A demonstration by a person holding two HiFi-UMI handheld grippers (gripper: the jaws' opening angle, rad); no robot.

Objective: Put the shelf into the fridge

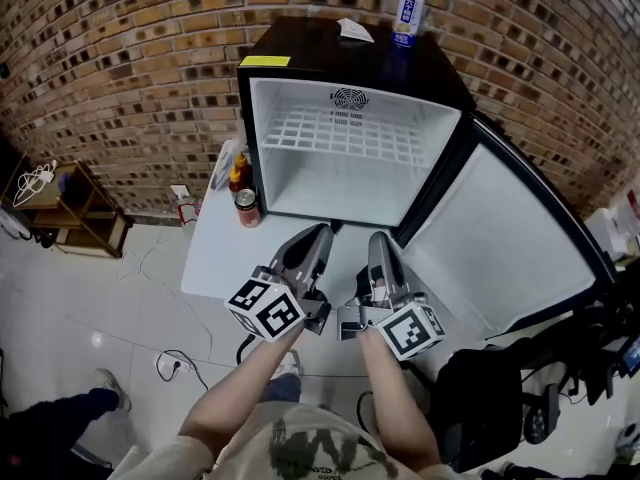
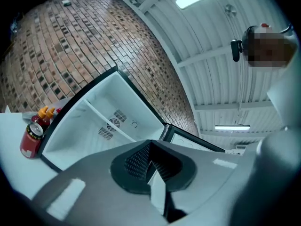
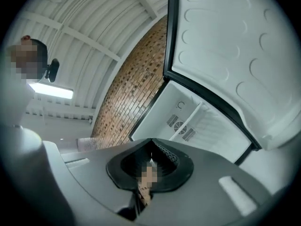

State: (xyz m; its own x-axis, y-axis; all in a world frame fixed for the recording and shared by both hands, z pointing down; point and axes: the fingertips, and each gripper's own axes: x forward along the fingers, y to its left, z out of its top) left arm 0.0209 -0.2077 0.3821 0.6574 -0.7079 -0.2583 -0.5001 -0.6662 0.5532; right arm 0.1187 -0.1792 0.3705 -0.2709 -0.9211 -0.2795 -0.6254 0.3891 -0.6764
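The black mini fridge [image 1: 345, 50] stands with its door [image 1: 495, 243] swung wide to the right. A white wire shelf [image 1: 345, 134] lies level inside it at about mid-height; it shows edge-on as the shelf [image 2: 109, 125] in the left gripper view and as the shelf [image 3: 203, 121] in the right gripper view. My left gripper [image 1: 319, 234] and right gripper [image 1: 379, 241] hover side by side just in front of the fridge's lower opening, apart from the shelf. The jaws of the left gripper [image 2: 149, 149] and of the right gripper [image 3: 151, 149] are both shut with nothing held.
A blue-white can [image 1: 408, 18] and a scrap of paper [image 1: 354, 30] sit on the fridge top. A red can [image 1: 247, 208] and a sauce bottle [image 1: 238, 172] stand on the white table [image 1: 222, 253] left of the fridge. A wooden rack [image 1: 78, 208] stands far left, and a cable [image 1: 172, 364] lies on the floor.
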